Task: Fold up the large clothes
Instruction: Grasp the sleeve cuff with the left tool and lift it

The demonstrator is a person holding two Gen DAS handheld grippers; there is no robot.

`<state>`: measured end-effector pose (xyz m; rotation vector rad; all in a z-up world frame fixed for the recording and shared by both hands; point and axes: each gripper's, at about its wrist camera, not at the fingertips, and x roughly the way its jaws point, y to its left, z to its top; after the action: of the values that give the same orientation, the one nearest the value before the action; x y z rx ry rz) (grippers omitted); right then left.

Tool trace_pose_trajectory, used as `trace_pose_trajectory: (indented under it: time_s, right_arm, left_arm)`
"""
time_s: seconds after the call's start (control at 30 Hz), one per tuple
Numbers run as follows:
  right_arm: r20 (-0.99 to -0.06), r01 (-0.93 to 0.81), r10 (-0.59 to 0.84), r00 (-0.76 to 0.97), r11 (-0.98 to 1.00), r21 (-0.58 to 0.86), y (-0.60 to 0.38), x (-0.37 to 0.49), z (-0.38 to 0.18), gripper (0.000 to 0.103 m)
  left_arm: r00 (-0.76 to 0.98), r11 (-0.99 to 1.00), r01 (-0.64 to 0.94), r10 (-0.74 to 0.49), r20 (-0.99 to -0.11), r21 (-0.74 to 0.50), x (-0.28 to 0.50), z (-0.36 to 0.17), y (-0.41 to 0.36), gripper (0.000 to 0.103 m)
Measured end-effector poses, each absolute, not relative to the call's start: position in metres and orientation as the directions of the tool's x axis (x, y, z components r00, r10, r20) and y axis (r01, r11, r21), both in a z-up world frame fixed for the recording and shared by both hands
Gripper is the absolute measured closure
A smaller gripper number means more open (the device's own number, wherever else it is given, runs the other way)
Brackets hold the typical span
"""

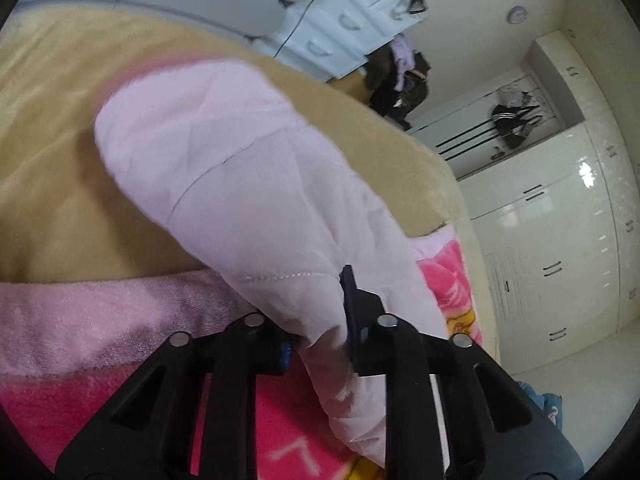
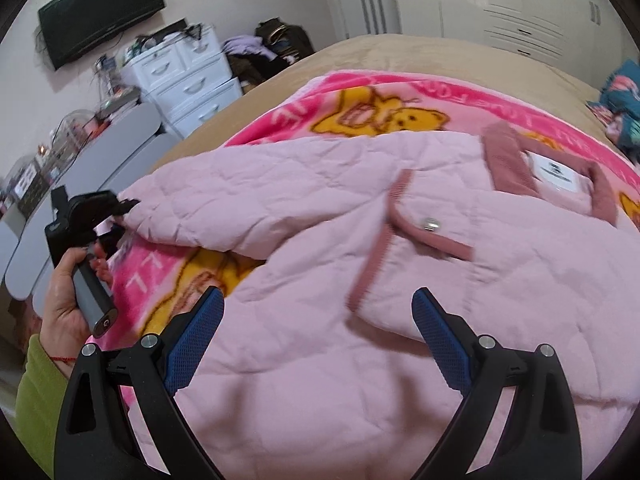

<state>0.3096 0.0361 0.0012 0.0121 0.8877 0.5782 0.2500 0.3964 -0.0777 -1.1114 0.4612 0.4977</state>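
A bedroom is showing in the left wrist view: glossy white wardrobe doors (image 1: 560,240) are filling the right of the frame and a tan bedspread (image 1: 60,140) is covering the bed at upper left, with a pink cartoon blanket (image 1: 448,272) lying over it at the bottom. The sleeve (image 1: 224,176) of the pink quilted jacket is running diagonally from the upper left down to the bottom centre, where the left gripper (image 1: 320,336) is pinching its cuff end, jaws pressed together on the fabric. In the right wrist view a wall-mounted television (image 2: 100,8) and a white drawer unit (image 2: 188,80) are sitting at upper left, and the jacket (image 2: 320,360) is lying across the centre and bottom of the frame on the same blanket. The right gripper (image 2: 316,320) is hovering just over the jacket front with its jaws spread wide and nothing between them; its blue pads (image 2: 192,340) are showing clear. The left gripper (image 2: 120,210) is appearing at middle left, held in a hand (image 2: 64,292), gripping the sleeve tip, so the sleeve's long axis is running from there rightward to the body. The left hand is judged nearer the part to be folded in. A white neck label (image 2: 560,176) at upper right is carrying dark print, too blurred to read; the blanket lettering is only partly legible.
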Motion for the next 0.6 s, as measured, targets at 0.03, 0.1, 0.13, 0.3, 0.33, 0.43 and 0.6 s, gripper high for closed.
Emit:
trace_pose_trajectory:
  time_s: [0.03, 0.1, 0.13, 0.3, 0.33, 0.43, 0.6]
  right_arm:
    - [-0.725, -0.463, 0.481, 0.494, 0.851, 0.249, 0.030, 0.309, 0.002, 0.009]
    - [-0.719, -0.440, 0.473, 0.510, 0.861, 0.255, 0.015, 0.305, 0.003, 0.009]
    - [-0.717, -0.433, 0.471, 0.515, 0.864, 0.257, 0.010, 0.304, 0.004, 0.009]
    - [-0.699, -0.376, 0.460, 0.548, 0.882, 0.285, -0.029, 0.290, 0.008, 0.009]
    - [-0.697, -0.366, 0.455, 0.555, 0.885, 0.286, -0.035, 0.288, 0.008, 0.009]
    - [-0.695, -0.337, 0.438, 0.570, 0.896, 0.289, -0.059, 0.277, 0.009, 0.009]
    - [-0.705, -0.263, 0.379, 0.599, 0.925, 0.274, -0.103, 0.263, 0.006, 0.009]
  left_arm:
    - [0.813, 0.367, -0.574, 0.149, -0.563, -0.732, 0.248, -0.070, 0.395, 0.093]
    - [0.832, 0.401, -0.547, 0.163, -0.530, -0.735, 0.247, -0.051, 0.390, 0.094]
    - [0.838, 0.415, -0.538, 0.167, -0.520, -0.734, 0.247, -0.044, 0.387, 0.094]
    - [0.882, 0.495, -0.462, 0.166, -0.442, -0.736, 0.245, 0.001, 0.362, 0.095]
    - [0.889, 0.507, -0.447, 0.163, -0.428, -0.737, 0.245, 0.008, 0.356, 0.095]
    - [0.904, 0.561, -0.414, 0.162, -0.395, -0.717, 0.248, 0.027, 0.336, 0.095]
    - [0.927, 0.628, -0.354, 0.139, -0.347, -0.693, 0.253, 0.054, 0.304, 0.095]
